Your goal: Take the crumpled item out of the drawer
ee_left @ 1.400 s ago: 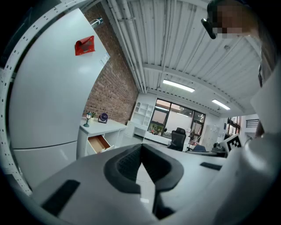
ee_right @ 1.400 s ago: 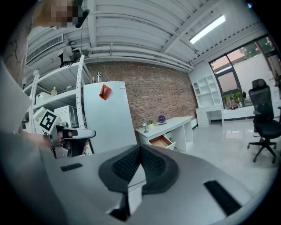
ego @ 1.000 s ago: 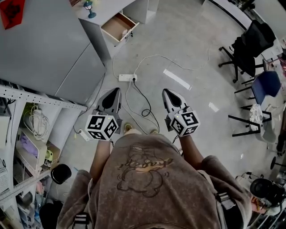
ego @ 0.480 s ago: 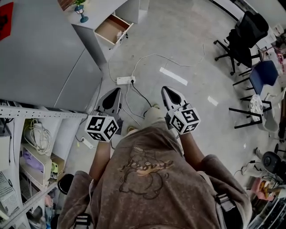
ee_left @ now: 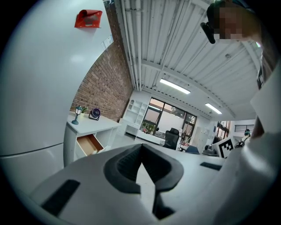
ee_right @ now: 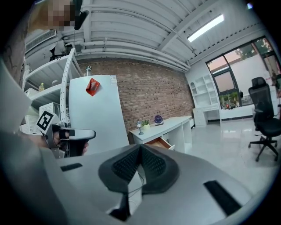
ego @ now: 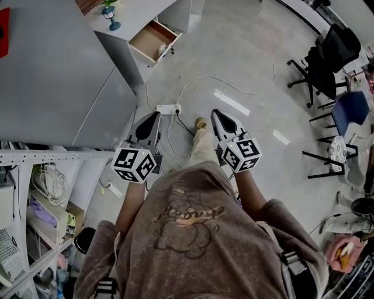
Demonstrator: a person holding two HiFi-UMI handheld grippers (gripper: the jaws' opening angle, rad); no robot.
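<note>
Now, head view, change: the person's beige shoe (ego: 200, 123) has swung forward from under the body to just beside the white power strip (ego: 168, 108). Both tools sit as they did a second ago.
Head view, tools: the grey left tool (ego: 154, 115) and grey right tool (ego: 217, 113), each with a marker cube, are side by side above the floor. Each is closed with nothing in it.
Head view, drawer: the light wooden drawer (ego: 151, 40) is pulled out of the white worktop (ego: 137, 11), well apart from both tools. A small pale lump (ego: 162, 50) lies at its front end, too small to call crumpled.
Left gripper view: the tips meet, empty. The drawer is beyond at left, under a small teal lamp (ee_left: 77, 115).
Right gripper view: the tips are pressed together, empty. The drawer is straight ahead, and the left tool shows at left.
Gripper views only: a dark round fan (ee_right: 158, 119) stands on the worktop, with a red brick wall (ee_right: 149, 96) behind.
</note>
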